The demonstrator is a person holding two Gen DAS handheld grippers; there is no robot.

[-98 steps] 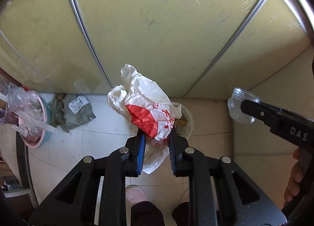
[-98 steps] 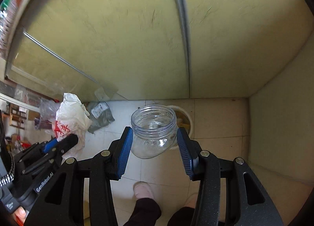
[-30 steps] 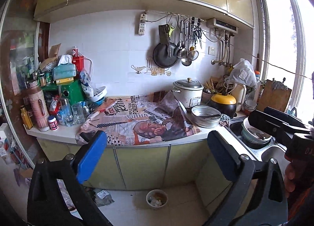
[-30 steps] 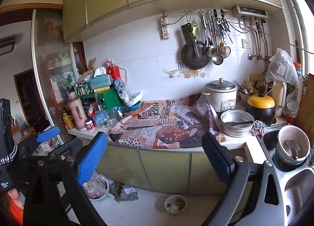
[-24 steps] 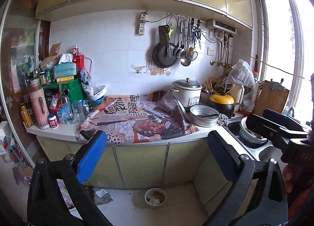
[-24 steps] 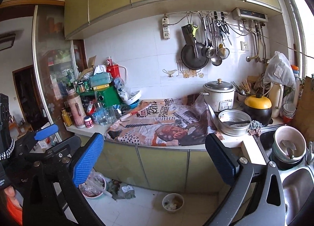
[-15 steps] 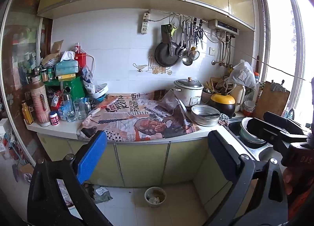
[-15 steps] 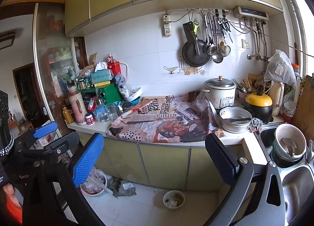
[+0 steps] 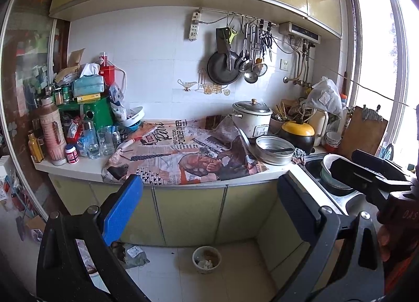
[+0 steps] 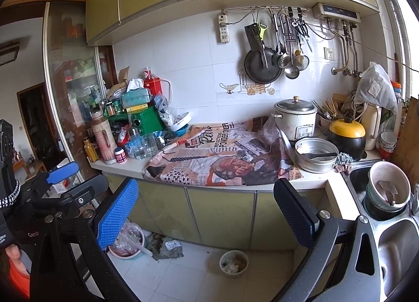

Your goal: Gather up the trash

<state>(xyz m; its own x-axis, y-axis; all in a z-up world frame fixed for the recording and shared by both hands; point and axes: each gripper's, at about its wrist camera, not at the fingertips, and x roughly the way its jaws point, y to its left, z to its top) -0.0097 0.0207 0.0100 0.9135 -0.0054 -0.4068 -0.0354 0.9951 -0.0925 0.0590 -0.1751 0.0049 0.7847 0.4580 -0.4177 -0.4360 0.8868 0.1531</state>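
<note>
Left gripper [image 9: 207, 207]: jaws spread wide, nothing between them. Right gripper [image 10: 207, 212]: likewise spread and empty. Both held back from the yellow-green base cabinets [image 10: 220, 212], facing the counter. Trash visible on the white tile floor [image 10: 188, 283]: crumpled grey-green wrapper [image 10: 167, 248] beside a pink basin of plastic scraps [image 10: 127, 244], and a small round cream bucket of debris [image 10: 233, 263]. Judgement: floor litter not yet collected; newspaper-covered countertop [image 10: 222, 155] looks clear of loose trash.

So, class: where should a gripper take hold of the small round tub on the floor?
Grip the small round tub by its rim, coming from above: it stands upright, open-topped, apparently holding scraps, so one finger could go inside and one outside the wall.
</note>
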